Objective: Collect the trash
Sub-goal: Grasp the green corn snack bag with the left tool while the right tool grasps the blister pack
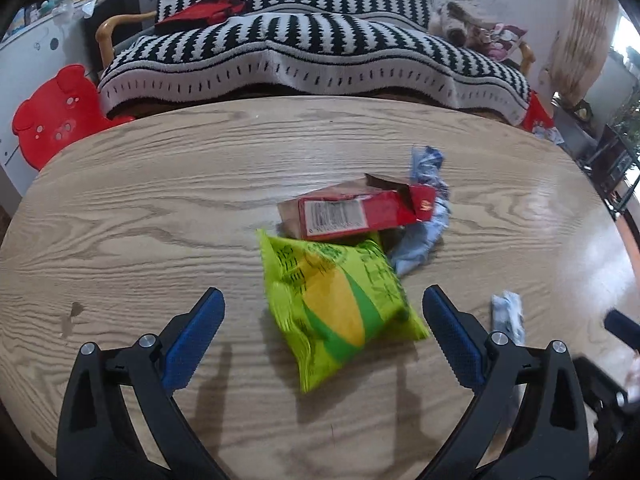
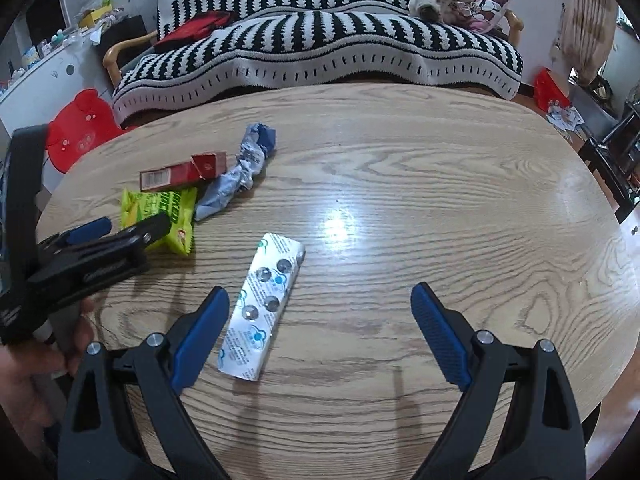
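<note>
Trash: four pieces, all lying on table [image 2: 400, 184]; none gathered, no bin in view.
Bag [image 1: 340, 308]: yellow-green snack pack, flat, between the spread fingers of left gripper [image 1: 324, 320]; far end tucked under box.
Box [image 1: 352, 212]: red carton, flap torn open, resting on bag's far end and touching wrapper.
Wrapper [image 2: 244, 172]: crumpled blue-white foil, just beside box, toward table's middle.
Blister [image 2: 262, 308]: spent pill strip, apart from the heap, close to the left finger of right gripper [image 2: 320, 328].
Left gripper: released, jaws wide, nothing held.
Right gripper: released, jaws wide, nothing held.
Progress: judged at the start; all four pickups left.
Edges: heap well inside rim; near edge below both grippers.
Room: bare wood right of blister; sofa [image 2: 320, 48] past far edge; grippers near each other on the heap's side.
</note>
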`<state>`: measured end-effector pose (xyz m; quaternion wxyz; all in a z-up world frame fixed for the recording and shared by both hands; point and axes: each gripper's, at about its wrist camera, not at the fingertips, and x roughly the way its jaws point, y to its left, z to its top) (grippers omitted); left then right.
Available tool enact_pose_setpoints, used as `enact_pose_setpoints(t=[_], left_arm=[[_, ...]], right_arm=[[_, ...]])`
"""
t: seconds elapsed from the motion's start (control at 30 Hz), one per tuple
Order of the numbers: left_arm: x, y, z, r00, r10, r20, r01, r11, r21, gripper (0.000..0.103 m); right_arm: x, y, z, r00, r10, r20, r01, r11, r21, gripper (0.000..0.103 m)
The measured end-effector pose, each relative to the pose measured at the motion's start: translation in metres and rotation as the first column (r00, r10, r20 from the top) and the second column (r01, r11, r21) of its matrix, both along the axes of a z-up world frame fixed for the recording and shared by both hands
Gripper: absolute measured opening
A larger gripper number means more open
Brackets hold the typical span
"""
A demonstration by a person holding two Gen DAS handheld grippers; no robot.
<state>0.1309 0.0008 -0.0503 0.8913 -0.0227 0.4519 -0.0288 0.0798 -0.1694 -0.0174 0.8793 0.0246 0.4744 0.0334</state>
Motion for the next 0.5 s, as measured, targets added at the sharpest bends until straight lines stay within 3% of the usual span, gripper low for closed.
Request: enact_pose_setpoints(t=[0.17,0.23,0.3,0.4,0.5], left_arm=[[0.003,0.002,-0.006,1.0,-0.014,0.009,0.014,1.0,-0.001,0.093],[0.002,0.003,-0.006,0.999,-0.035,0.011,0.035,0.999,-0.015,0.07],[0.002,0.006,-0.008,0.999,-0.036,0.002,0.036,0.999,-0.011,0.055],[0.001,0.014,-0.008,1.0,-0.013,-0.001,0.013,1.0,-0.019,0.05],[-0.001,0.021,-0.006,1.0,0.006,-0.017,-0.007,0.999,-0.031,0.049]], right_arm=[[0.009,0.016,-0.018,0.999,0.029,-0.044,-0.03,0.999,-0.015,0.089],[0.013,0.025,-0.027,0.997,0.044,-0.059,-0.046,0.999,-0.023,0.089],[0.017,0.033,-0.033,0.996,0.052,-0.07,-0.055,0.998,-0.033,0.089],[0.021,0.041,-0.043,0.993,0.064,-0.095,-0.067,0.997,-0.032,0.086],[0.021,0.048,-0.048,0.993,0.075,-0.092,-0.081,0.994,-0.073,0.072]])
